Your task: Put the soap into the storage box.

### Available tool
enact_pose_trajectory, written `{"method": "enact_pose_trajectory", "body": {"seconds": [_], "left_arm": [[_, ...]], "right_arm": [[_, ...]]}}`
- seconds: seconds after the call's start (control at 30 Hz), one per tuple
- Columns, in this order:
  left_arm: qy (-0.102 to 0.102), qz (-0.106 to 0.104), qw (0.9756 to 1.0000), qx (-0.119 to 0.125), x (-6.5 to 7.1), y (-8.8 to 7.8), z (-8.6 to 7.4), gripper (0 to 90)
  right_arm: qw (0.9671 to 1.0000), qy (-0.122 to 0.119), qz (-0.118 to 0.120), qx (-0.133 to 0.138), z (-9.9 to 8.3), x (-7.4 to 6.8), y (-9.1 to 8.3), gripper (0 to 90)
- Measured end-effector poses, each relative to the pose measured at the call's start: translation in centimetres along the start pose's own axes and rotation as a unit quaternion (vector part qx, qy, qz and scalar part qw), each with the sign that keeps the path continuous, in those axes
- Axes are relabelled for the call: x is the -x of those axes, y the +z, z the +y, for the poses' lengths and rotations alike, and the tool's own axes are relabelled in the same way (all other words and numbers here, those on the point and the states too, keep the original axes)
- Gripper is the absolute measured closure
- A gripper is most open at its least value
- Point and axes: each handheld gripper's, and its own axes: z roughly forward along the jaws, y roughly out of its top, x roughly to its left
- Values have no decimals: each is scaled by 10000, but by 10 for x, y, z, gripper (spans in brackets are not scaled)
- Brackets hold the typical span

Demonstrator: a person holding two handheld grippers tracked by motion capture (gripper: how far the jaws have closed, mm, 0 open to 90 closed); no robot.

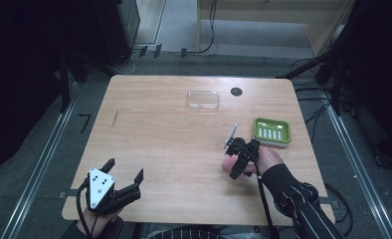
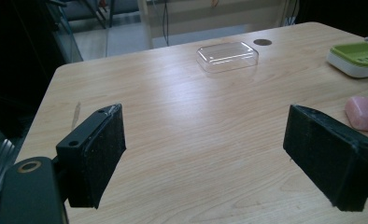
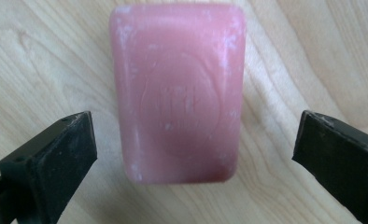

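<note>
Overhead light on desk [image 1: 159, 129], surroundings near black. Soft sheen on wood in left gripper view. Soap [image 3: 177, 91] sharp close-up; near tongs slightly blurred.

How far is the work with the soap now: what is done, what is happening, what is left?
Done: nothing looks moved yet; the pink soap lies flat on the table. In hand: the right tongs are open on either side of the soap, not touching it. The left tongs are open and idle. Left: probably gripping the soap and putting it in the green soap dish, then perhaps the clear lid.
</note>
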Motion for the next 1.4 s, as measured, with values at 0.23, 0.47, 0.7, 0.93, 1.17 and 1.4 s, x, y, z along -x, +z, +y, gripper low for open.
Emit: {"method": "enact_pose_trajectory", "body": {"seconds": [0.23, 0.47, 0.7, 0.93, 1.17, 1.4], "left_arm": [[-9, 4, 10000, 4, 0, 0, 0, 134], [-11, 4, 10000, 4, 0, 0, 0, 134], [-7, 5, 10000, 3, 0, 0, 0, 134], [-9, 2, 10000, 6, -1, 0, 0, 134], [-5, 1, 10000, 4, 0, 0, 0, 133], [-7, -3, 10000, 6, 0, 0, 0, 134]], "right_arm": [[10000, -20, 8, -25, 7, 2, 3, 0], [9999, -122, 16, -86, 12, 3, 7, 0], [9997, -191, 5, -173, 15, 0, 9, 86], [9995, -272, 7, -170, 15, 0, 8, 175], [9993, -292, 11, -213, 15, -1, 9, 206], [9990, -348, 10, -263, 16, -3, 11, 265]]}}
